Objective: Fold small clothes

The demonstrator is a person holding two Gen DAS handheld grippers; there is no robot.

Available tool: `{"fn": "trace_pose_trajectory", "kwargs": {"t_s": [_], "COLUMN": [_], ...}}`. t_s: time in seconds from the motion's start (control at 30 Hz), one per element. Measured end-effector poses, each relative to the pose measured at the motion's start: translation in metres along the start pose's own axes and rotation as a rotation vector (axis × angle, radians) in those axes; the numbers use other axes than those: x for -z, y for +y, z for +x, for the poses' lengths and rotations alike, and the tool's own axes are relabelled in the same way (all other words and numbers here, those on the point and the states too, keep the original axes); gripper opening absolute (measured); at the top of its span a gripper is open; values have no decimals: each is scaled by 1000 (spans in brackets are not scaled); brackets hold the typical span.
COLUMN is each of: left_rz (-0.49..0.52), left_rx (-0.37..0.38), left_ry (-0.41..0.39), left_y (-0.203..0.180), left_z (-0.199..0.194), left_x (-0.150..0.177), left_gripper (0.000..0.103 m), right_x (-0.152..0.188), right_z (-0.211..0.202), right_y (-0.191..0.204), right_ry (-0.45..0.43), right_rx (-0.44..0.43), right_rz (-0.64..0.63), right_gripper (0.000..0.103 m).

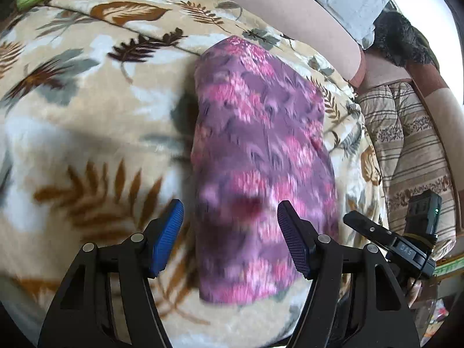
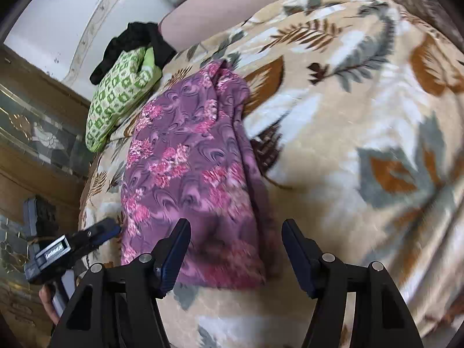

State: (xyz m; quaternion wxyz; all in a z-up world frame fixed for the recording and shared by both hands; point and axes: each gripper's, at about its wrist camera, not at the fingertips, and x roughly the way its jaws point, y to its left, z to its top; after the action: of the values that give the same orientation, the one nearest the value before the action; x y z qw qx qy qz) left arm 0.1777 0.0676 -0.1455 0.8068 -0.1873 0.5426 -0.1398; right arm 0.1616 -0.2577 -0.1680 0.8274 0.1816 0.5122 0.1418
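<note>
Nearest to us in the left wrist view, our left claw [image 1: 230,233] hovers with its blue-padded fingers [image 1: 168,232] set wide apart and nothing between them. Just past it lies the purple cloth [image 1: 261,156] with pink flowers, folded into a long narrow strip that runs away from us on the bed's leaf-print blanket [image 1: 95,121]. The near end of the cloth sits between the two fingers as we see it, though the picture is blurred there and we cannot tell whether the pads touch it.

In the right wrist view, our right claw [image 2: 236,249] is likewise spread open and holds nothing. The same purple cloth [image 2: 185,168] lies ahead and a little to its left, flat on the blanket [image 2: 362,116], with its right edge bunched into soft lengthwise folds. The claw's left finger [image 2: 174,255] overlaps the near end of the cloth in the picture; the right finger is over bare blanket.

Each claw shows at the edge of the other's view, to the side of the cloth. Beyond the cloth's far end sits a green and white patterned bundle [image 2: 121,92], with a black garment [image 2: 136,43] behind it. A striped quilt [image 1: 406,150] lies past the blanket's edge in the left wrist view.
</note>
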Motion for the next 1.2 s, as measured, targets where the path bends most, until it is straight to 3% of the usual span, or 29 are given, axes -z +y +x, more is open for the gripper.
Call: {"fn": "trace_pose_trajectory", "kwargs": {"t_s": [0.1, 0.17, 0.23, 0.27, 0.33, 0.5, 0.6, 0.63, 0.7, 0.73, 0.87, 0.93, 1.0, 1.03, 1.07, 1.13, 1.2], "left_rz": [-46, -77, -59, -45, -13, 1, 26, 34, 38, 35, 17, 2, -1, -4, -7, 15, 44], "left_rx": [0, 40, 17, -2, -37, -75, -102, -99, -65, -65, -70, -65, -88, -96, -100, -87, -120], "left_ry": [39, 37, 35, 23, 13, 8, 11, 25, 55, 66, 78, 88, 101, 102, 97, 83, 69], "left_y": [13, 19, 17, 16, 14, 8, 3, 2, 2, 2, 6, 7, 8, 7, 6, 0, -5], "left_z": [20, 29, 35, 36, 40, 35, 16, 12, 4, 1, -9, -6, 4, 6, 6, 1, -1], "left_x": [-19, -26, -24, -20, -15, -13, 0, 6, 24, 31, 60, 67, 70, 71, 73, 77, 83], "left_gripper": [67, 55, 52, 48, 45, 46, 46, 46, 46, 46, 46, 46, 46, 43, 33, 21, 20], "right_x": [-26, -43, -53, -54, -52, -45, -31, -26, -13, -4, 28, 37, 41, 43, 44, 46, 48], "right_z": [16, 32, 50, 58, 63, 57, 34, 29, 16, 9, -5, -2, 6, 7, 7, 2, -11], "right_y": [-3, -2, -3, -6, -12, -12, -5, -4, -6, -7, -6, -3, -3, -4, -5, -4, -3], "right_ry": [14, 43, 82, 106, 114, 76, 56, 58, 68, 60, 56, 57, 60, 52, 48, 28, -13], "right_rx": [-17, -29, 40, 46, 65, 86, 43, 34, 17, -1, -65, -35, 50, 57, 51, 72, 93], "right_rz": [5, 0, -2, 9, 30, 36, 51, 55, 64, 72, 56, 29, 9, 3, 3, -6, -15], "right_gripper": [63, 56, 41, 23, 10, 9, 12, 15, 35, 50, 51, 51, 41, 29, 18, 7, 7]}}
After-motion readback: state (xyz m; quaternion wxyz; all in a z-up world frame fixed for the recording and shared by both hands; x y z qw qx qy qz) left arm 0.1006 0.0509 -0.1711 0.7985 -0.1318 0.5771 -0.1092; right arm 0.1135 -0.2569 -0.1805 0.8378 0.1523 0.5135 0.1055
